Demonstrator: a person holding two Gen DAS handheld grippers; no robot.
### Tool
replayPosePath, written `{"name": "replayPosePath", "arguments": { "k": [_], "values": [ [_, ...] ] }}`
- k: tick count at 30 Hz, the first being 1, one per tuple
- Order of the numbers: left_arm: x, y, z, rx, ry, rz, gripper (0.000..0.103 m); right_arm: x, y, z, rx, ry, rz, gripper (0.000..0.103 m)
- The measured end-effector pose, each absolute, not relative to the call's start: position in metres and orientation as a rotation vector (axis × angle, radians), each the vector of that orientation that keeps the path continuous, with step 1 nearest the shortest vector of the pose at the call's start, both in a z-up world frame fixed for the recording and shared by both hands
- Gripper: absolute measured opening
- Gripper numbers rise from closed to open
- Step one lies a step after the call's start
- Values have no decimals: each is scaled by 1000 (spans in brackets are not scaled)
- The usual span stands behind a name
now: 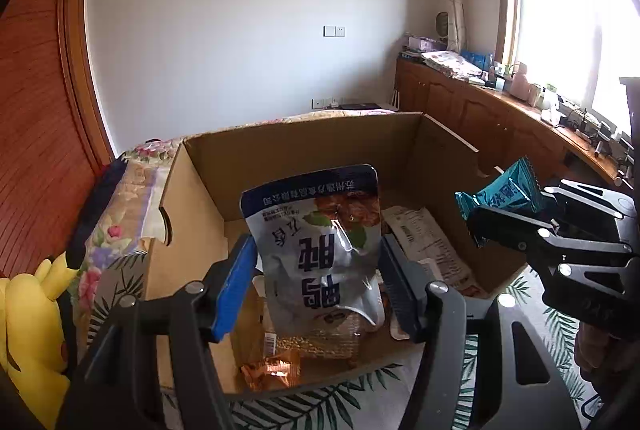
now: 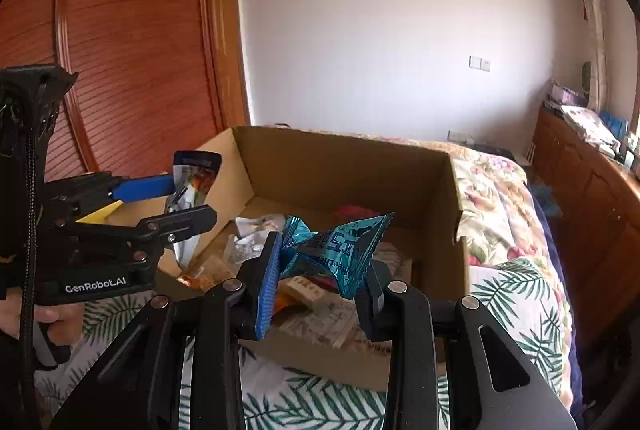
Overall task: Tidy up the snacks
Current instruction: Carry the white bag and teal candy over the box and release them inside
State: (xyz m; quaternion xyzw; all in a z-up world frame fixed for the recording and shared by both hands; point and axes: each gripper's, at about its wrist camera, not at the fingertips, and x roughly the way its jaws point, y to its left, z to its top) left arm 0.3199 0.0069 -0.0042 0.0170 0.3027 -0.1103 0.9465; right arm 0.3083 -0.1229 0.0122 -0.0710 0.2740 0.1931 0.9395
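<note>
In the left wrist view my left gripper is shut on a silver and blue snack pouch, held upright over an open cardboard box. At the right of that view my right gripper is shut on a teal snack packet, near the box's right wall. The right wrist view shows the right gripper pinching the crumpled teal packet over the box. The left gripper grips the pouch at the box's left wall. Several snacks lie loose in the box.
The box sits on a bed with a leaf-print cover and a floral quilt. A yellow plush toy lies left of the box. A cluttered wooden cabinet runs under the window, and wooden wardrobe doors stand on the left.
</note>
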Motion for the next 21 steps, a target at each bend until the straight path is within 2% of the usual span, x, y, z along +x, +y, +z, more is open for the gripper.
{"name": "replayPosePath", "arguments": {
  "k": [13,17,21],
  "values": [
    [330,-4,-13,50,629,-218,64,326,-115,-6,-131,598,409,33],
    [331,-4,-14,52,623,-206,69,327,-116,-6,-116,605,415,42],
    [327,-5,-11,64,602,-204,75,326,-118,-5,-105,606,417,45]
  ]
}}
